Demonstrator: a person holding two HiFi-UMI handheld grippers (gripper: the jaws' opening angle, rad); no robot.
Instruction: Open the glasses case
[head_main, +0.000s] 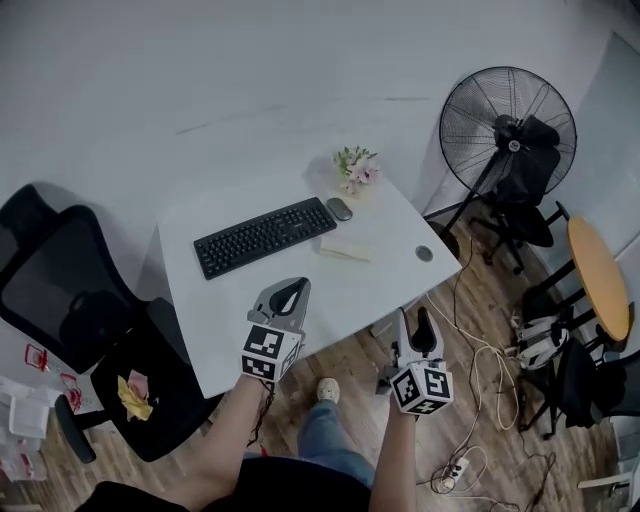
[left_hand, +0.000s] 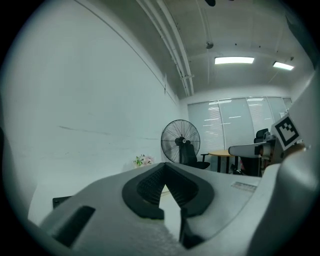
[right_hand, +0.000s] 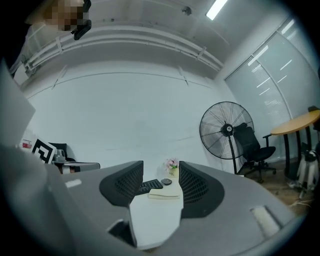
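Claws are held level in front of a white bench (head_main: 200, 320), one in each hand of the person. The left claw (head_main: 291, 296) is seen over the near edge of the bench; its two jaws are brought together at the tips, and nothing is caught between them. The right claw (head_main: 422, 322) is held just off the near right corner of the bench, above the wooden floor (head_main: 350, 370). Its jaws are spread wide apart and nothing is gripped by them.

The glasses case (head_main: 345, 248) (a flat, cream-coloured thing) is laid closed on the bench, right of the middle and well apart from both claws. In the right gripper view it is framed in the gap between the open jaws, but far ahead and not touched. A black keyboard (head_main: 265, 236) is placed just to the left of the case, a grey mouse (head_main: 339, 208) lies behind it near the right end of the keyboard, and a small pot of pink flowers (head_main: 355, 168) is set at the far edge by the wall.

A standing fan (head_main: 508, 125) is seen to the right of the bench, and a black office chair (head_main: 70, 290) to the left.
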